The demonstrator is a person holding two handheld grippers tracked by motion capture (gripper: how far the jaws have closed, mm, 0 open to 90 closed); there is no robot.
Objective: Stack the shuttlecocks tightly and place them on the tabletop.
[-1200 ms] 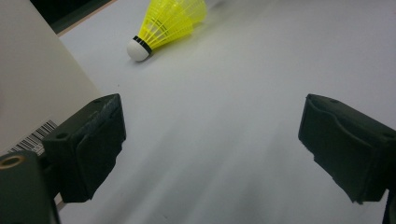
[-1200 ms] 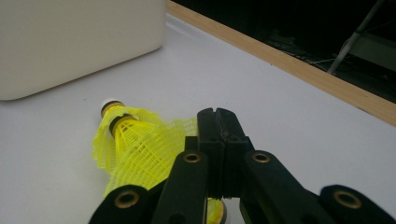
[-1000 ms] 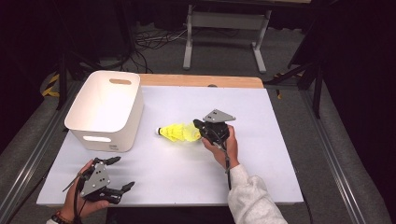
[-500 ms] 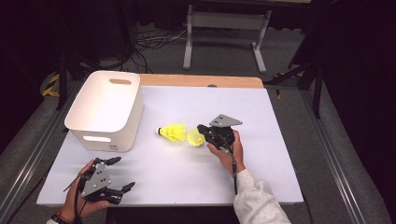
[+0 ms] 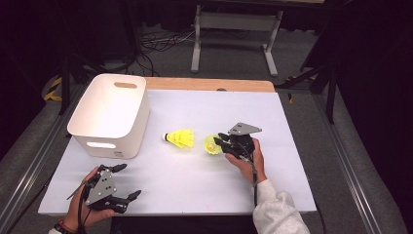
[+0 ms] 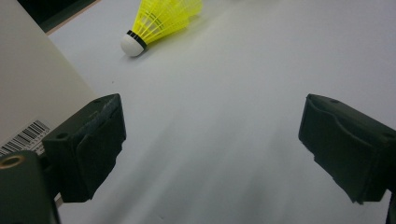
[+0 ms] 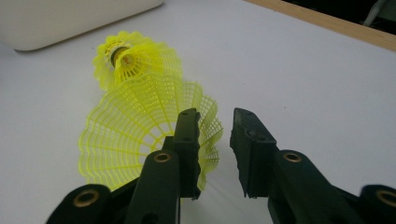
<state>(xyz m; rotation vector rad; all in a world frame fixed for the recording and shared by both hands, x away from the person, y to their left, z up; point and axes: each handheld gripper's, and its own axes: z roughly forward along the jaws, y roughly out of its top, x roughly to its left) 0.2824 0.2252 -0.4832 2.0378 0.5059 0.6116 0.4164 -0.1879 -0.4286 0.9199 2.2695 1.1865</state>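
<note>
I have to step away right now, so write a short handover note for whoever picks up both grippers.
Right gripper: jaws slightly apart, one inside the skirt rim of the near shuttlecock, not clamped.
Left gripper: open, holding nothing, at the near left of the table.
Second shuttlecock lies between the near one and the white bin.
Done: nothing in the bin that I can see.
Left: probably grip and bin both.

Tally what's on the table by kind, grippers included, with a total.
Yellow shuttlecocks: 2, one lying free, one at the right gripper's jaws
White bins: 1
Hand-held grippers: 2, left gripper with jaws wide apart, right gripper with one jaw inside the near skirt, a gap between the jaws
Total: 5
</note>
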